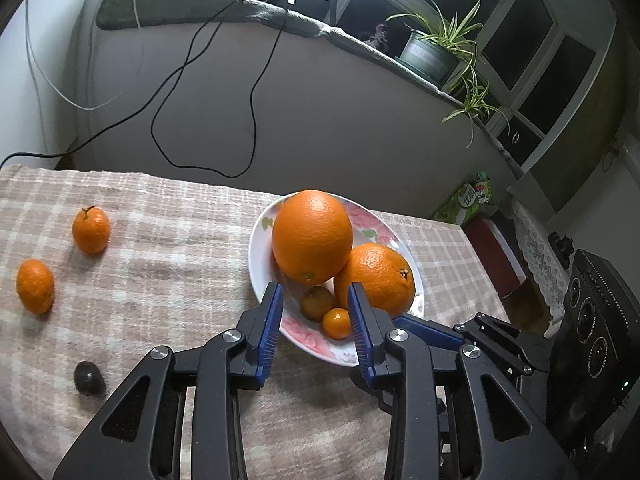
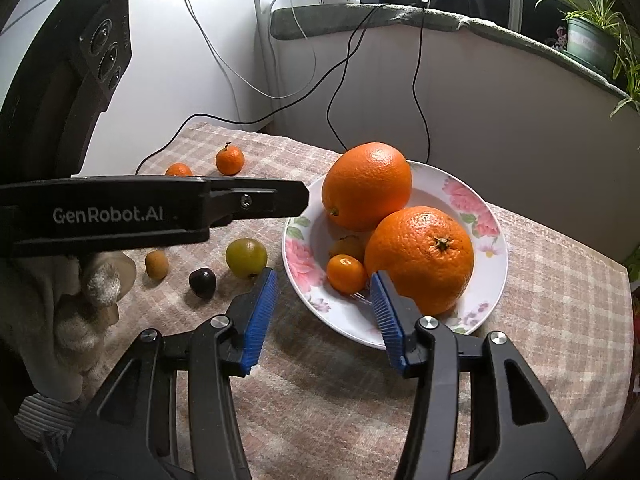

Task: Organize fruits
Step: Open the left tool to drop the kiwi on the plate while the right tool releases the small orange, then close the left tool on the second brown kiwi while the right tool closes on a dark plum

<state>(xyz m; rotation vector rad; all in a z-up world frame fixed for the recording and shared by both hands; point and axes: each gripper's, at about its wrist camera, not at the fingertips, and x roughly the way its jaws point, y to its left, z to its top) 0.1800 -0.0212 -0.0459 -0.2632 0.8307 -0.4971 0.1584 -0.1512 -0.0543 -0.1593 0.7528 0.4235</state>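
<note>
A floral plate on the checked cloth holds two large oranges, one leaning on the other, and two kumquats. My left gripper stands open over the plate's near rim with nothing pressed between its pads. My right gripper is open at the plate's near-left rim; a kumquat lies just beyond its pads, untouched. Loose on the cloth lie two mandarins, a green fruit, a dark fruit and a small brownish fruit.
A gloved hand holds the left gripper's body, which crosses the right wrist view. Black and white cables hang down the wall behind the table. A potted plant stands on the sill. The table's far edge runs just behind the plate.
</note>
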